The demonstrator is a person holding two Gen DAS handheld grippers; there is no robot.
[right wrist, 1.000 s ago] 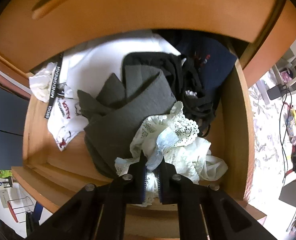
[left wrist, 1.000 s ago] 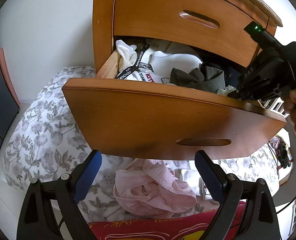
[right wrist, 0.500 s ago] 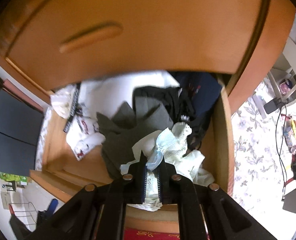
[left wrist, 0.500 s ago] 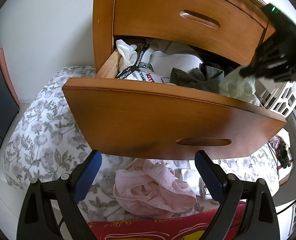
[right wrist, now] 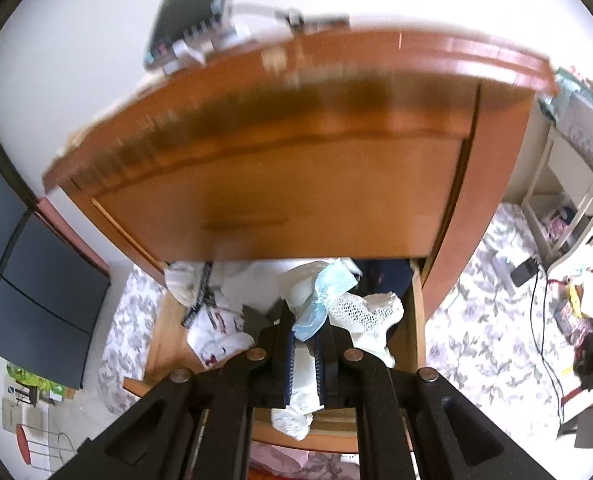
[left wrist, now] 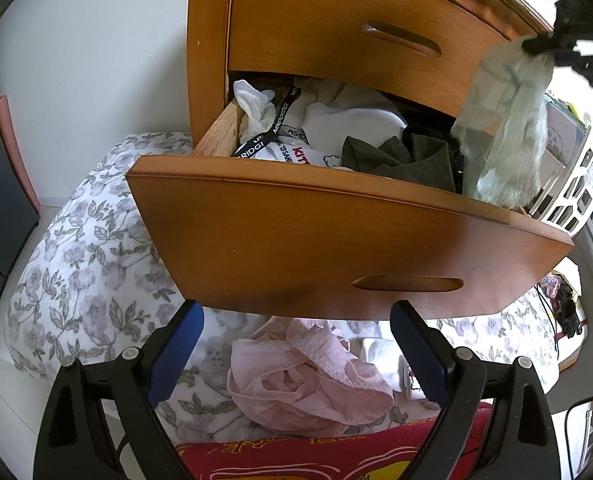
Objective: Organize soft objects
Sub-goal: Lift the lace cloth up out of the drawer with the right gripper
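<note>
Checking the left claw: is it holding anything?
No, the left claw stands open and empty above the pink cloth.

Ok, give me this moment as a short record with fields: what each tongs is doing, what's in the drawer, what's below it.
right tongs: shut on white lace garment, hanging above the drawer's right end
left tongs: open, empty, below the drawer front
open drawer: holds grey garment, white printed clothes
below drawer: pink garment on floral bedding

A pink garment [left wrist: 308, 384] lies crumpled on the floral bedspread [left wrist: 88, 264].
</note>
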